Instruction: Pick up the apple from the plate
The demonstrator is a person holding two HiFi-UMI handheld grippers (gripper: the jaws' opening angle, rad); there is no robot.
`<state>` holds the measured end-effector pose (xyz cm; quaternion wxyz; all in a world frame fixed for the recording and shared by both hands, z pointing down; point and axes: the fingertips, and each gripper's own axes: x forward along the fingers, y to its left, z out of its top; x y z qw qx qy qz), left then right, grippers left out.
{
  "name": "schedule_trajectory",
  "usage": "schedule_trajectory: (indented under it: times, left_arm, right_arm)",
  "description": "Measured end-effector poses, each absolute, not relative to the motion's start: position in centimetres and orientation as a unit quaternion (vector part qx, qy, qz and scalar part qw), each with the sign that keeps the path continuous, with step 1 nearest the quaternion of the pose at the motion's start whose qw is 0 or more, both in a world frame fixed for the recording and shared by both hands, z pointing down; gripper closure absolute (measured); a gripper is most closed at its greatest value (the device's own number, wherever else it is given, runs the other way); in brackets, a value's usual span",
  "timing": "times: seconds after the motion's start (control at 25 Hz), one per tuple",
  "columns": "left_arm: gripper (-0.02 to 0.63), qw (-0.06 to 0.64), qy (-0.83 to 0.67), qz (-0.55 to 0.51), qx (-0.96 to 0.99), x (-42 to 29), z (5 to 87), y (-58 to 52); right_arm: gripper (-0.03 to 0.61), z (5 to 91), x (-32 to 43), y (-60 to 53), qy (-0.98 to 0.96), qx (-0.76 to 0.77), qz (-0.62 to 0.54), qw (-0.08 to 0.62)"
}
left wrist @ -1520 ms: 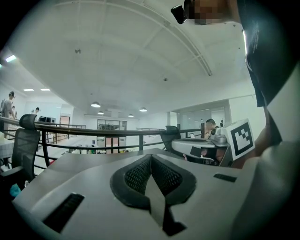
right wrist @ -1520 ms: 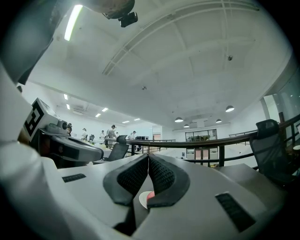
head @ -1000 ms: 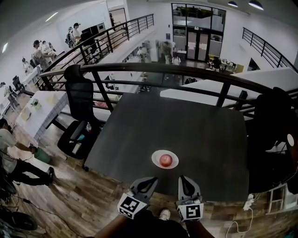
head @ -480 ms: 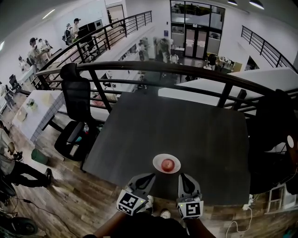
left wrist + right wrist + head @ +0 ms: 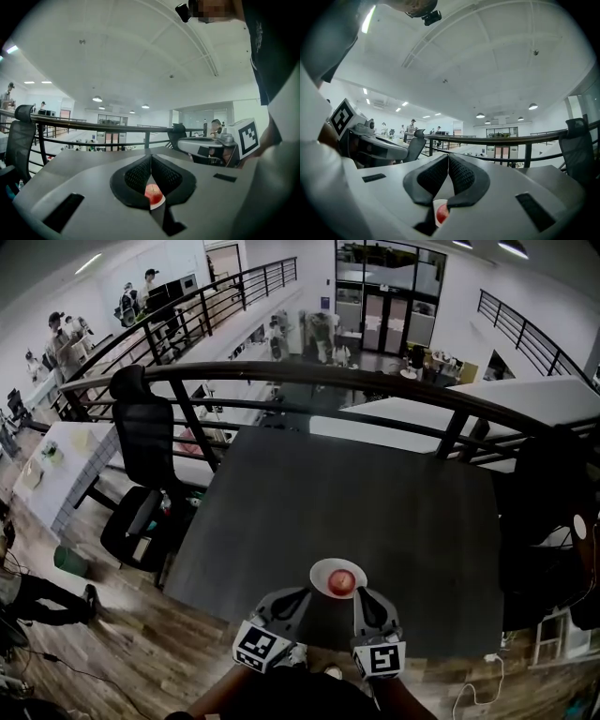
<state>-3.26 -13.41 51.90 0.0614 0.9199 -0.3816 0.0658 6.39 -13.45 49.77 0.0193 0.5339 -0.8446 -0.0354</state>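
A red apple lies on a small white plate near the front edge of the dark table. My left gripper is just before the plate's left side, and my right gripper is at its right side, close to the rim. Both stand shut with nothing between the pads. In the left gripper view the apple shows low behind the closed gripper. In the right gripper view the apple and plate peek out under the closed gripper.
A black railing runs along the table's far edge, with an open drop to a lower floor behind it. A black office chair stands left of the table and a dark chair at its right. Wooden floor lies below the front edge.
Both grippers have moved forward towards the table, and the plate with the apple now sits right at their tips. Their jaws stayed shut.
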Motion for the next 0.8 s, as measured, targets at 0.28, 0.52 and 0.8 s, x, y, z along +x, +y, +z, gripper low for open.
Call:
schedule_trajectory:
  times: [0.28, 0.52, 0.8]
  left_arm:
    - [0.591, 0.058, -0.365, 0.055, 0.927, -4.5, 51.3, -16.5]
    - [0.591, 0.051, -0.347, 0.046, 0.935, -5.2, 50.6, -18.1]
    - [0.591, 0.053, -0.335, 0.042, 0.940, -5.6, 51.2, -19.3]
  right_arm:
    - [0.554, 49.3, 4.8, -15.8, -0.838, 0.543, -0.051, 0.030]
    - [0.554, 48.0, 3.7, -16.8, -0.825, 0.562, -0.056, 0.011]
    - [0.554, 47.7, 3.6, -16.7, -0.813, 0.579, -0.067, 0.020]
